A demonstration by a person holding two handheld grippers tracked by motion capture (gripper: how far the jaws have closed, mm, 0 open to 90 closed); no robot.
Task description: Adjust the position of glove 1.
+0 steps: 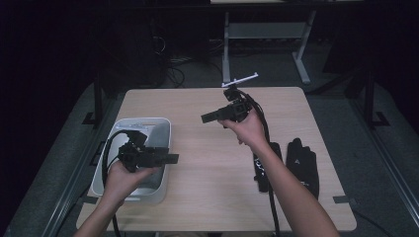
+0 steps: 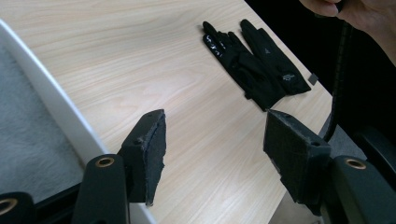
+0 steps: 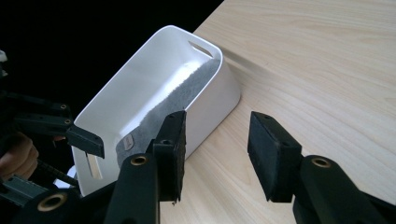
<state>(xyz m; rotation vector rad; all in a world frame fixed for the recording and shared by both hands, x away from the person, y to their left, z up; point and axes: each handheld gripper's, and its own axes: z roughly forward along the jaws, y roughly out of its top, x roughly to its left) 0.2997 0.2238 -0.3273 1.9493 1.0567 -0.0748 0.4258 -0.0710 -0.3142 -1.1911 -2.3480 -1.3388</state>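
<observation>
Evidently, the black gloves (image 1: 301, 165) are lying untouched on the table (image 1: 207, 148), well apart from both tongs. The white bin (image 1: 160, 129) is sitting under the left gripper (image 1: 170, 158), holding nothing but a grey liner. Both tools are hovering with jaws parted and gripping nothing; the right gripper (image 1: 210, 117) is hanging above mid-table, pointing toward the bin. Judged from this, no glove is yet moved; picking up and binning both is remaining.

Wide bare wood across the middle of the table (image 1: 212, 163), open for passage, white bin (image 1: 160, 148) blocking the left edge, pair of black gloves (image 1: 296, 165) lying at the right edge, far table strip unobstructed.
</observation>
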